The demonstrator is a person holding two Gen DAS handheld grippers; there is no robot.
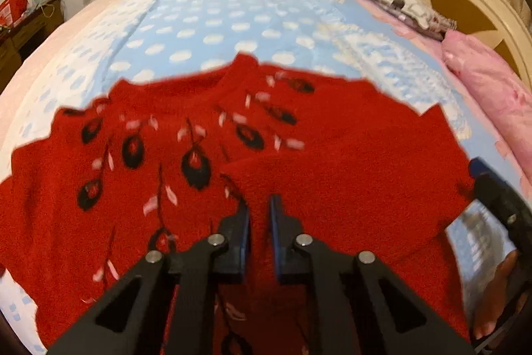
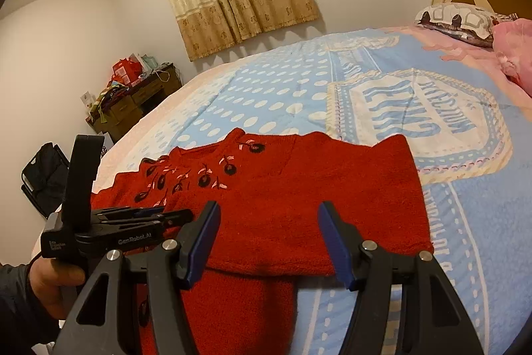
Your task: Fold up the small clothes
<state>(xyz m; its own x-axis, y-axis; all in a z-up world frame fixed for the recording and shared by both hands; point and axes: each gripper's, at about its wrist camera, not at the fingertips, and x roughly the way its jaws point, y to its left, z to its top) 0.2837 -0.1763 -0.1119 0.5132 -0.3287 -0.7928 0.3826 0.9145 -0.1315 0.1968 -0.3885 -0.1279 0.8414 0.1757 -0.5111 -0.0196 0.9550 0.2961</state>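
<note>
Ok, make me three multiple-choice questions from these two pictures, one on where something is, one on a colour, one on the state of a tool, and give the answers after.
1. Where does the red sweater lie?
A. on the bedspread
B. on a chair
C. on the floor

2. What colour are the oval motifs on the sweater?
A. green
B. black
C. yellow

3. How does the right tool stand?
A. shut on a sleeve
B. shut on nothing
C. open

Answers: 1 A, the sweater is spread over the blue dotted bedspread. 2 B, black ovals with pink leaves show near the collar. 3 C, its two fingers stand wide apart above the sweater.
</note>
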